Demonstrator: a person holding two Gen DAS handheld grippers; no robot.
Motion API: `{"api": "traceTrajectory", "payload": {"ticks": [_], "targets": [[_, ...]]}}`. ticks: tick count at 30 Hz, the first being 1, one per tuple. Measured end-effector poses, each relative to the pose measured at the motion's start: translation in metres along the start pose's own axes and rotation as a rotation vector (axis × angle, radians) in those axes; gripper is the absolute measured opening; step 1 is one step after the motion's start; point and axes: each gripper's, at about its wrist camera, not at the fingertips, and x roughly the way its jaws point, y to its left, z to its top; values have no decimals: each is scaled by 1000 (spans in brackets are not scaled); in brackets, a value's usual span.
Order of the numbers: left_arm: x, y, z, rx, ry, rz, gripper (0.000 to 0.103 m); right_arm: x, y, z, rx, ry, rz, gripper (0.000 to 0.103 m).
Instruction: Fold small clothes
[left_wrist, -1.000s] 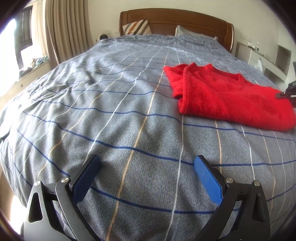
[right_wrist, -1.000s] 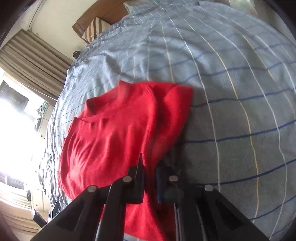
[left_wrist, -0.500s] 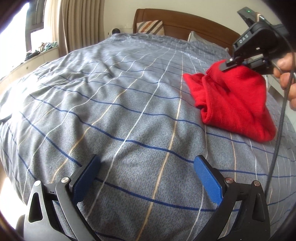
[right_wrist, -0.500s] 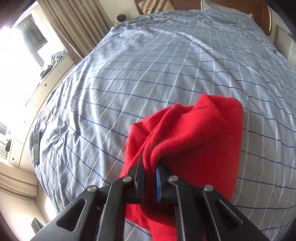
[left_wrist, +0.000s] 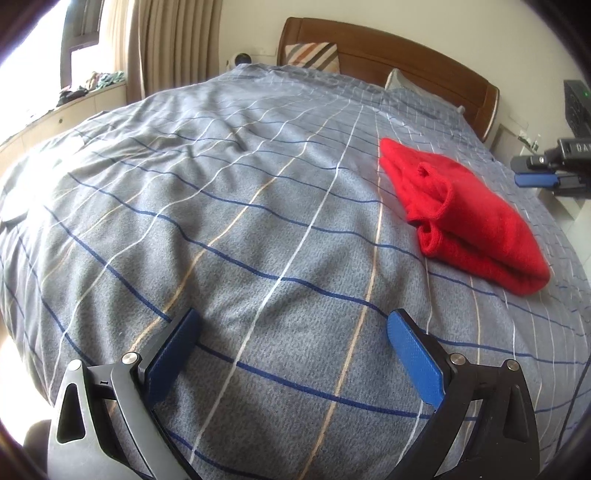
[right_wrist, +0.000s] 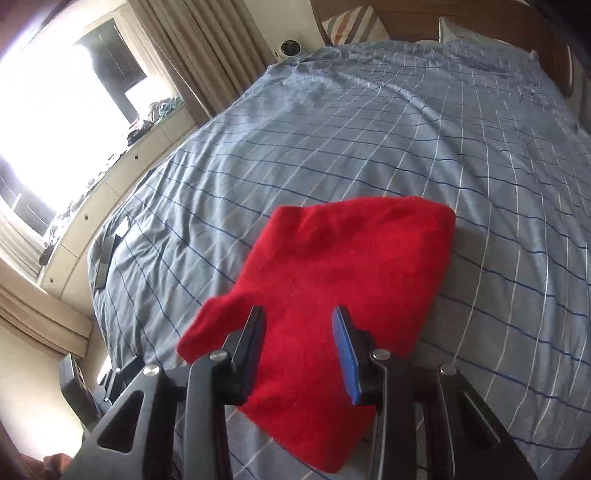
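Currently, the red sweater (right_wrist: 343, 295) is lying folded into a compact stack on the bed (left_wrist: 221, 221). My right claw (right_wrist: 299, 332) is hovering released above the sweater; my left claw (left_wrist: 291, 343) is idling released, well apart from it. Folding appears essentially complete; at most tidying is remaining.

Blown-out window (right_wrist: 44, 122) glare, fisheye-warped edges.

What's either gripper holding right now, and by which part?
Nothing. The right gripper is open above the folded red knit sweater, gripping no fabric. The left gripper is open over the grey checked bedspread.
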Motion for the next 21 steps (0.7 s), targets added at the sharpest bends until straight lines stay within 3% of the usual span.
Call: {"api": "traceTrajectory", "payload": {"ticks": [4, 6, 9, 12, 16, 18, 21], "targets": [[-1, 2, 0, -8, -7, -6, 101, 33, 14, -38, -94, 38, -61, 38], [-3, 3, -1, 0, -3, -9, 101, 51, 20, -53, -149, 64, -134, 38], [-14, 2, 2, 11, -5, -12, 101, 33, 22, -56, -138, 3, -141, 38], [-30, -14, 16, 37, -63, -37, 101, -4, 31, -60, -135, -72, -119, 38], [-27, -52, 54, 80, -96, -109, 102, -9, 34, -78, -158, -59, -123, 41], [-9, -69, 72, 98, -60, -112, 103, 9, 24, -93, -131, 1, -130, 41], [48, -84, 82, 156, 104, -2, 101, 19, 14, -111, -109, 33, -133, 41]]}}
